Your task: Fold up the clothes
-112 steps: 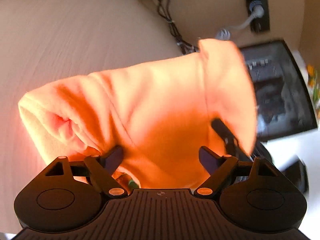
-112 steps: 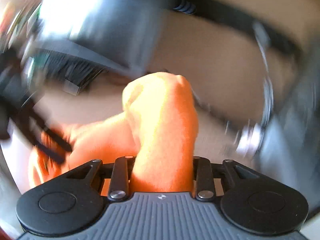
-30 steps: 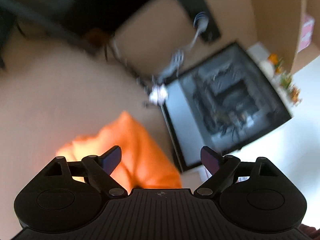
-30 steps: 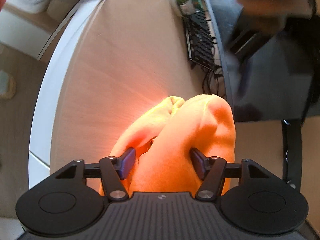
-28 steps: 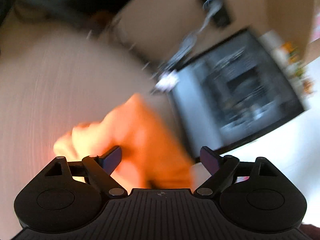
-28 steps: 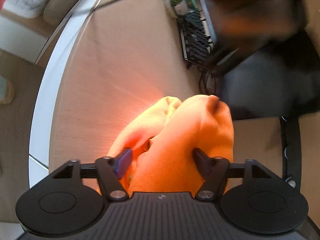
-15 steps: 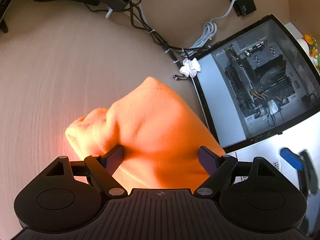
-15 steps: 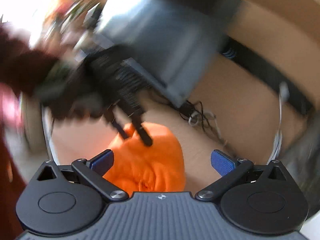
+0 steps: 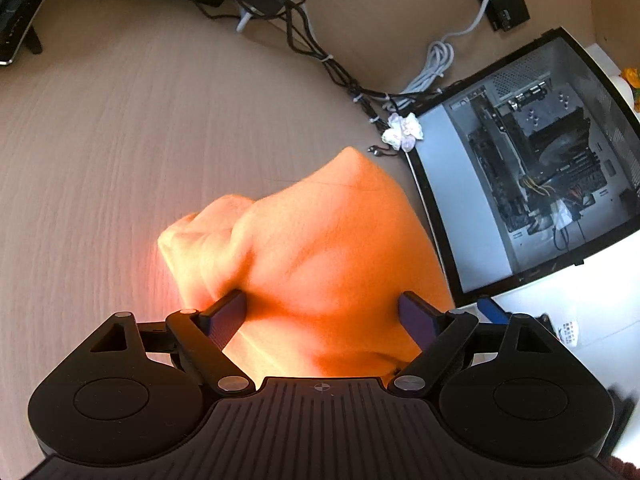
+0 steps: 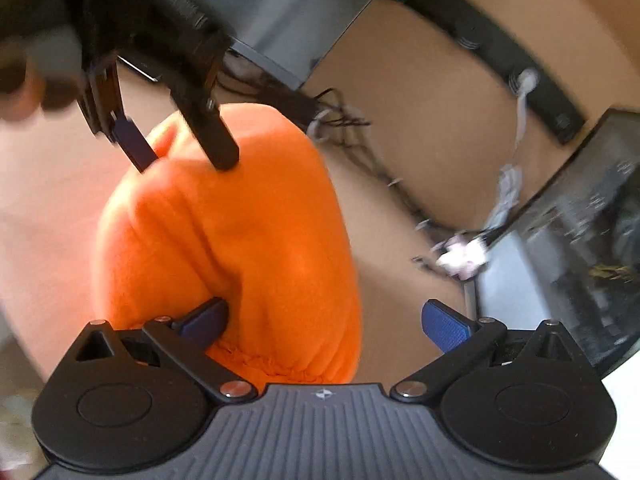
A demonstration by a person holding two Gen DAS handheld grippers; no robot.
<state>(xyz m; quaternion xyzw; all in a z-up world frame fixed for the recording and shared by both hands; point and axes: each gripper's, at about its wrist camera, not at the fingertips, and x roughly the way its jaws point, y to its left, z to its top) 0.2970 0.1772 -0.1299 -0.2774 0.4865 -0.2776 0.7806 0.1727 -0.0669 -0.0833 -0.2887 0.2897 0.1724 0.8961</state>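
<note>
On the pale worktop (image 9: 120, 140), just left of an open computer case (image 9: 532, 184), the orange garment (image 9: 320, 256) lies bundled in a thick fold. The left tongs (image 9: 322, 312) stand apart with the bundle's near end between their tips, not clamped. The right tongs (image 10: 324, 318), also spread wide, meet the opposite end, only their left tip touching cloth, so the bundle's long axis seems to run between them.
</note>
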